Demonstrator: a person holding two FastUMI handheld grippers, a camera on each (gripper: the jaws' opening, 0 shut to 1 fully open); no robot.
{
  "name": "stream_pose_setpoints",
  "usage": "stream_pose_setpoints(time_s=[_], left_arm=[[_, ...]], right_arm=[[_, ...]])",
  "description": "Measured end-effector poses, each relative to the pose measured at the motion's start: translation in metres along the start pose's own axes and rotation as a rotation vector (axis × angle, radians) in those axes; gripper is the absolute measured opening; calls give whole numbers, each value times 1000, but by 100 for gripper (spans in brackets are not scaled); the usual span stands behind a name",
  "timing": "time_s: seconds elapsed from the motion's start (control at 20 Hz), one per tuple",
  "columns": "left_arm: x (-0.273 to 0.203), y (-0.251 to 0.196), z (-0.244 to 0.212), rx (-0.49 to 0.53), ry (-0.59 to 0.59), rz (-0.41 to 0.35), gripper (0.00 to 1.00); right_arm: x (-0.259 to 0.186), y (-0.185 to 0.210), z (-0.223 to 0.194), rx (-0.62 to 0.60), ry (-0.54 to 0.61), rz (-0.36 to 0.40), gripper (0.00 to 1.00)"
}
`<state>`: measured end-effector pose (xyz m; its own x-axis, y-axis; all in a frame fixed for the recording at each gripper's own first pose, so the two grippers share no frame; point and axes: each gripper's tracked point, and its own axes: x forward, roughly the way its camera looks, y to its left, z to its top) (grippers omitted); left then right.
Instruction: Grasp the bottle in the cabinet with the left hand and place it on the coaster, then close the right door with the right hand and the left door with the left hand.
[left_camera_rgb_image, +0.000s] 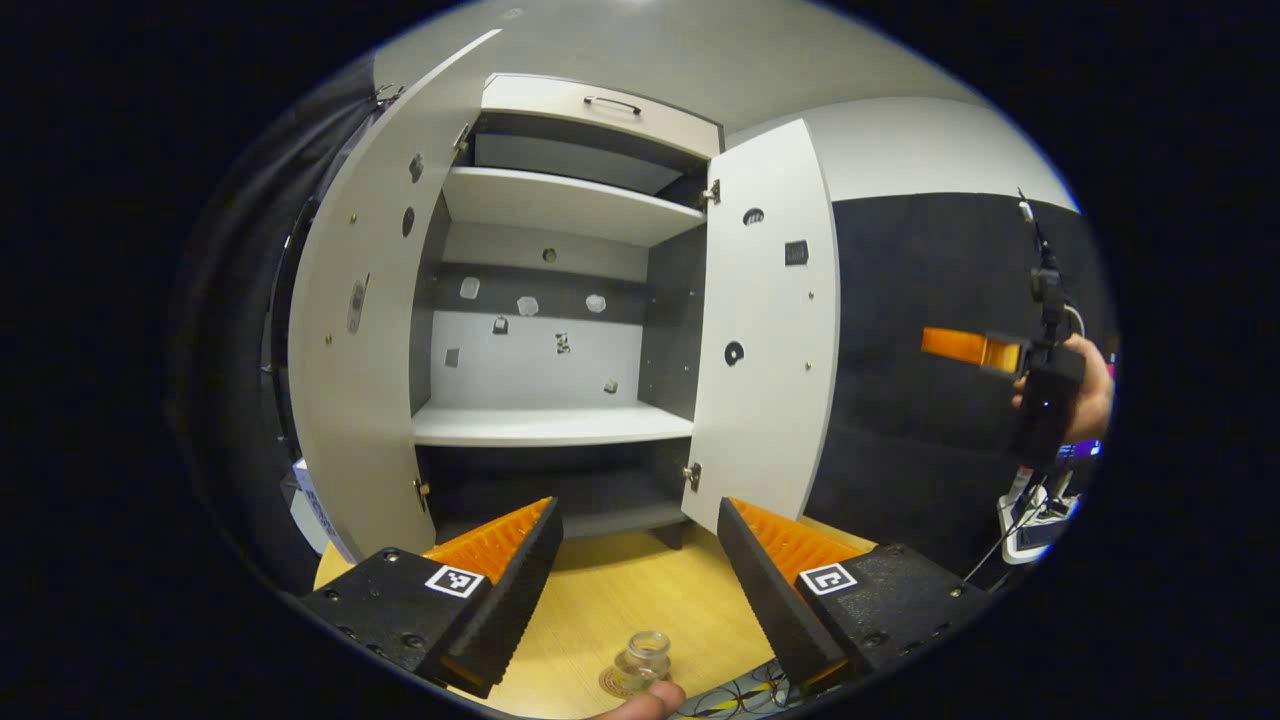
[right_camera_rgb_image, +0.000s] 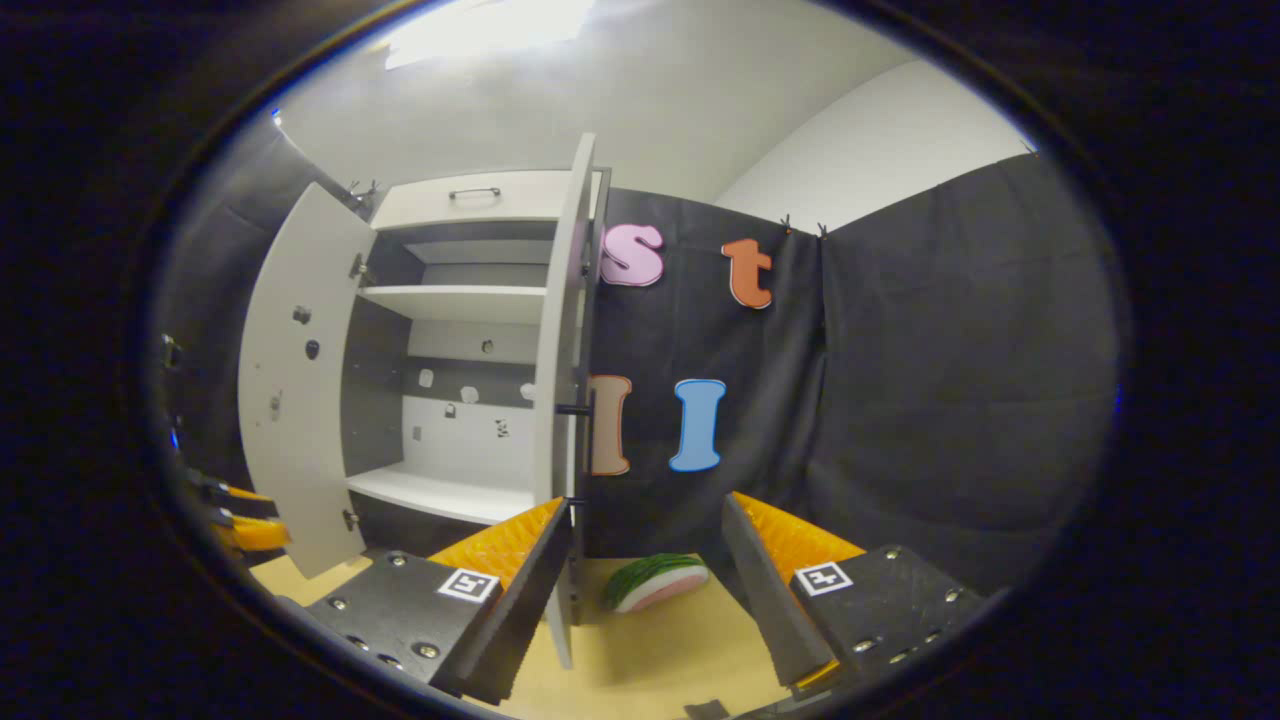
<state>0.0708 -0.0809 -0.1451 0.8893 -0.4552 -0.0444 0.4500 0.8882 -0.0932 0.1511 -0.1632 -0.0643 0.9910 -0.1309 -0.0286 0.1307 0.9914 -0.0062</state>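
**Bottle on the coaster, both cabinet doors open**

The cabinet (left_camera_rgb_image: 550, 330) stands at the back of the wooden table (left_camera_rgb_image: 620, 590) and serves as the landmark here. Its shelves (left_camera_rgb_image: 550, 425) hold nothing that can be made out; a drawer front with a handle (left_camera_rgb_image: 612, 103) tops it. The left door (left_camera_rgb_image: 360, 330) swings wide open to the cabinet's left, and the right door (left_camera_rgb_image: 770, 330) stands open to the cabinet's right, its inner face turned toward the left gripper view. In the right gripper view the same right door (right_camera_rgb_image: 562, 380) appears nearly edge-on, just ahead of the right gripper (right_camera_rgb_image: 640, 570).

The left gripper (left_camera_rgb_image: 640, 560) hovers in front of the cabinet, above the table, its fingers spread wide with nothing between them. The right gripper, seen farther off in the left gripper view (left_camera_rgb_image: 975, 348), is held by a hand (left_camera_rgb_image: 1085, 390) well to the right of the cabinet; in its own view its fingers are spread apart and hold nothing.

In front of the cabinet, at the near table edge, the small clear bottle (left_camera_rgb_image: 645, 655) stands upright on the coaster (left_camera_rgb_image: 618, 684), apart from both fingers. A fingertip (left_camera_rgb_image: 650, 703) shows just beside it. A watermelon slice (right_camera_rgb_image: 655, 583) lies on the table, to the right of the cabinet.
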Motion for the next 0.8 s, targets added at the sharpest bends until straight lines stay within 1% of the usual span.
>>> stream_pose_setpoints(time_s=[0.05,0.1,0.15,0.2,0.25,0.3,0.45,0.5,0.55,0.6,0.65,0.7,0.75,0.8], left_arm=[[4,6,13,17,-16,0,99],[8,10,23,34,-30,-5,98],[12,12,32,52,-40,-17,97],[17,15,40,66,-53,-22,96],[23,18,46,69,-62,-27,96],[30,18,48,63,-65,-38,96],[49,17,44,36,-58,-71,96],[57,16,41,32,-50,-83,96],[61,15,35,27,-42,-99,96],[67,13,30,26,-34,-120,96],[72,13,26,33,-25,-134,96],[75,16,22,39,-23,-143,96],[79,17,20,43,-22,-152,96],[82,17,16,43,-18,-161,96]], right_arm=[[16,-4,-2,14,6,-14,92],[31,-8,-3,34,19,-31,88],[46,-11,-8,51,38,-47,92],[59,-12,-13,55,65,-58,88],[69,-15,-16,52,77,-77,88],[81,-15,-15,45,75,-86,92],[110,-5,-14,40,72,-76,92],[118,-3,-14,32,75,-83,88],[125,2,-15,24,81,-77,92],[129,9,-16,22,89,-60,92],[135,11,-17,17,85,-62,92],[138,13,-16,9,75,-57,87],[132,11,-16,12,75,-65,89],[131,11,-16,18,82,-71,88]])
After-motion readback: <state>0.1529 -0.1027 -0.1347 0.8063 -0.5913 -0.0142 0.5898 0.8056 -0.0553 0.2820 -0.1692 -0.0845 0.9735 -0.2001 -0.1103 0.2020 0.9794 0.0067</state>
